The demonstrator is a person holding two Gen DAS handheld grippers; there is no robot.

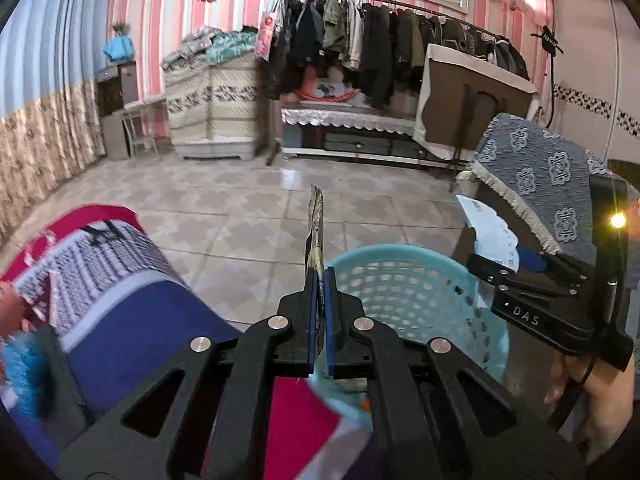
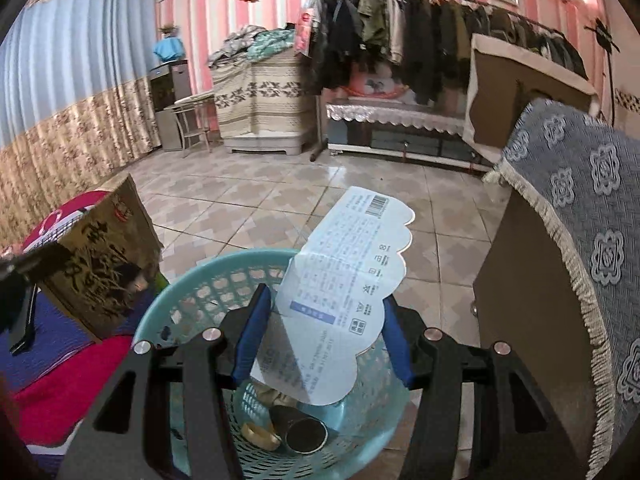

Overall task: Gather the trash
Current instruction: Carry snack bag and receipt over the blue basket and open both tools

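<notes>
We see a tiled floor [image 1: 224,200] running back to a pink-striped wall and a rack of hanging clothes [image 1: 384,44], with a piece of furniture under a grey patterned cloth [image 2: 576,184] close on the right. Down on the left lies a bed cover [image 1: 132,320] in red, blue and a grey-and-white weave. Between the two stands a turquoise plastic basket [image 2: 360,436] with lattice walls, already holding a dark cardboard tube [image 2: 302,432], a pale ring-shaped piece and some other scraps that we cannot make out. Our left hand-held gripper [image 1: 319,280] sits at the basket's left rim with its blue pads pressed together on a flat brown printed packet [image 2: 100,264], which stands upright and edge-on in the left wrist view and shows a dark bamboo-like print in the right wrist view. Our right hand-held gripper [image 2: 324,308] is above the basket with its fingers spread wide, and a white paper tag [image 2: 344,280] with scalloped edges, a barcode and fine print spans the gap between them, tilted up and away over the basket's far rim; the tag's edges reach both blue pads, so it looks held between them.
</notes>
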